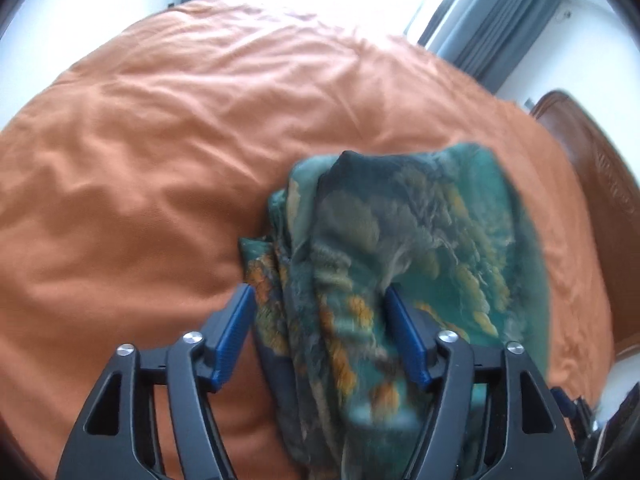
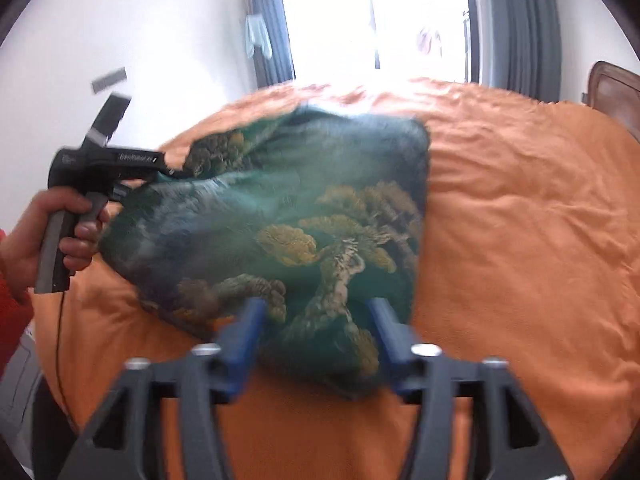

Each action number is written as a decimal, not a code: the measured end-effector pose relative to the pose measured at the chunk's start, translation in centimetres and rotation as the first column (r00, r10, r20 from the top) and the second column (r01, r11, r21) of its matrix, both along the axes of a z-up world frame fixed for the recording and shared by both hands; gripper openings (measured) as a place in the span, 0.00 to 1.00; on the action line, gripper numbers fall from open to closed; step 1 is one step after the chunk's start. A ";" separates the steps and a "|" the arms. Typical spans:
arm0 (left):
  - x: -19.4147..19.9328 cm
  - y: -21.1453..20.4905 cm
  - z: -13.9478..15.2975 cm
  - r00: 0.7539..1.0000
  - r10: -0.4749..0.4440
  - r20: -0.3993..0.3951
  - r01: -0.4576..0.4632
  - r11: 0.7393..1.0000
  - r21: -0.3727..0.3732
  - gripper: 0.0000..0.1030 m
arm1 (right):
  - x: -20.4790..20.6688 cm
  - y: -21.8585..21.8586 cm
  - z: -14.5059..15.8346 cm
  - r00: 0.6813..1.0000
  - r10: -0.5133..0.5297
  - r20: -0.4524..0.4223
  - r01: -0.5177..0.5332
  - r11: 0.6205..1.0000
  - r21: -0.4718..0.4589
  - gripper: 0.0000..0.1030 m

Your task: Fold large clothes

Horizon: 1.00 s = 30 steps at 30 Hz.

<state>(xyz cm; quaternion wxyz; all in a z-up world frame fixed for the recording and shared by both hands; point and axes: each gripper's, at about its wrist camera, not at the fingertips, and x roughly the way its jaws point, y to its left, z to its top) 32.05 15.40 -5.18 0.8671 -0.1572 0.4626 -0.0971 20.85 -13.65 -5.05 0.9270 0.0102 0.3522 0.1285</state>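
A dark green cloth with a gold tree pattern [image 2: 288,224] hangs bunched over the orange bed [image 2: 520,220]. In the left wrist view the cloth [image 1: 400,248] drapes between and over the blue fingers of my left gripper [image 1: 318,292], whose jaws stand wide apart. In the right wrist view the cloth's lower edge lies between the spread blue fingers of my right gripper [image 2: 316,308]. The left gripper also shows in the right wrist view [image 2: 120,160], held by a hand at the cloth's left end. Both views are blurred by motion.
The orange bedspread [image 1: 160,160] fills most of both views. A brown wooden headboard [image 1: 592,168] stands at the right. A bright window with grey curtains [image 2: 516,20] is behind the bed. White walls flank it.
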 end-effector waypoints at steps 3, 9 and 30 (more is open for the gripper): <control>-4.0 2.9 2.8 0.998 0.004 0.069 0.001 0.998 -0.066 0.91 | -5.1 -3.0 1.9 0.996 -0.011 0.088 0.006 0.998 0.055 0.76; -5.9 5.8 4.3 0.996 -0.013 0.083 0.039 0.947 -0.318 0.91 | -7.4 -6.3 0.6 0.999 -0.045 0.015 0.045 0.998 0.032 0.76; 2.1 -0.7 -7.6 0.980 -0.077 -0.182 0.045 0.983 -0.177 1.00 | 12.8 -8.4 -5.6 0.939 0.149 -0.309 -0.022 0.926 0.377 0.77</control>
